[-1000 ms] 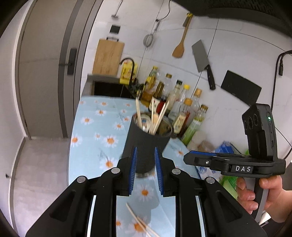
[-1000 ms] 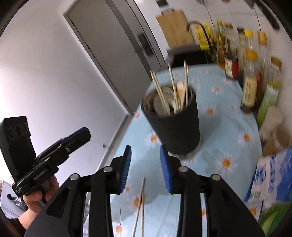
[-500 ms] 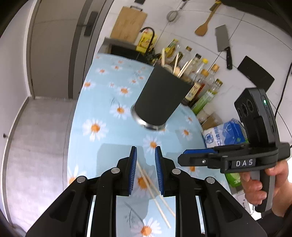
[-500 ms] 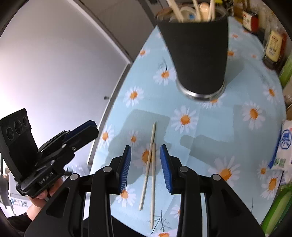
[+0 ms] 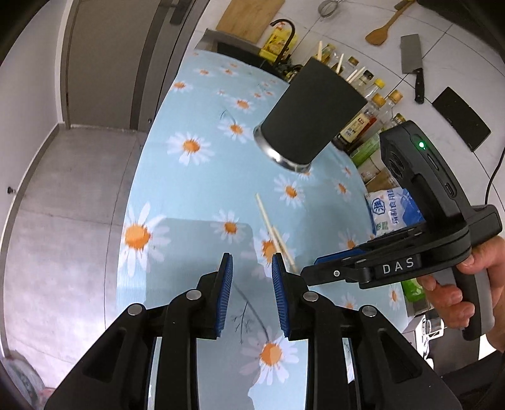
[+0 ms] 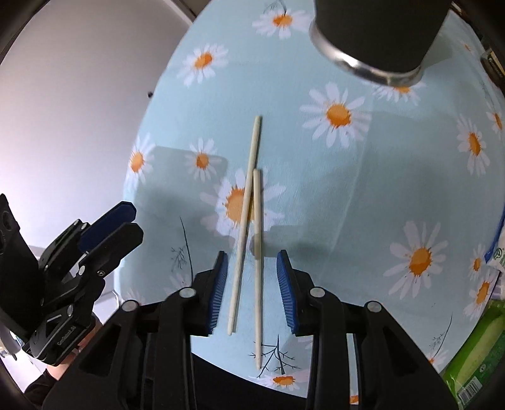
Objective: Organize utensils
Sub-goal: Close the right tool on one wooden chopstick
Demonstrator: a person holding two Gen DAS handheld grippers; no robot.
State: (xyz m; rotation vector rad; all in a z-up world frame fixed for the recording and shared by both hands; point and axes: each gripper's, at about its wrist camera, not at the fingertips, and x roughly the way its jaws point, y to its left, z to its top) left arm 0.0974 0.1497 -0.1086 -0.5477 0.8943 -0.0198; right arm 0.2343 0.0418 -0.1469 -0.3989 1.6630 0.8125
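Note:
Two pale chopsticks point(image 6: 252, 217) lie side by side on the daisy tablecloth point(image 6: 378, 189), in front of a black utensil holder point(image 6: 378, 31) with several sticks in it. My right gripper point(image 6: 252, 261) points steeply down over them. Its jaws straddle both chopsticks and are closing, with the pads clear of the wood. My left gripper point(image 5: 252, 261) hangs just left of the chopsticks point(image 5: 274, 233); its jaws are opening with nothing between them. The holder point(image 5: 311, 116) stands beyond. Each gripper shows in the other's view: the right gripper point(image 5: 318, 263) and the left gripper point(image 6: 131, 220).
Sauce bottles point(image 5: 375, 104) line the wall behind the holder, with a salt bag point(image 5: 394, 211) and a green pack point(image 6: 473, 356) at the right. A cleaver point(image 5: 412, 60) and wooden spatula point(image 5: 383, 30) hang above. The table's left edge drops to the floor by a door point(image 5: 104, 63).
Both grippers sank toward the table and tipped downward. The right gripper's jaws came down around the two chopsticks and narrowed a little. The left jaws widened slightly.

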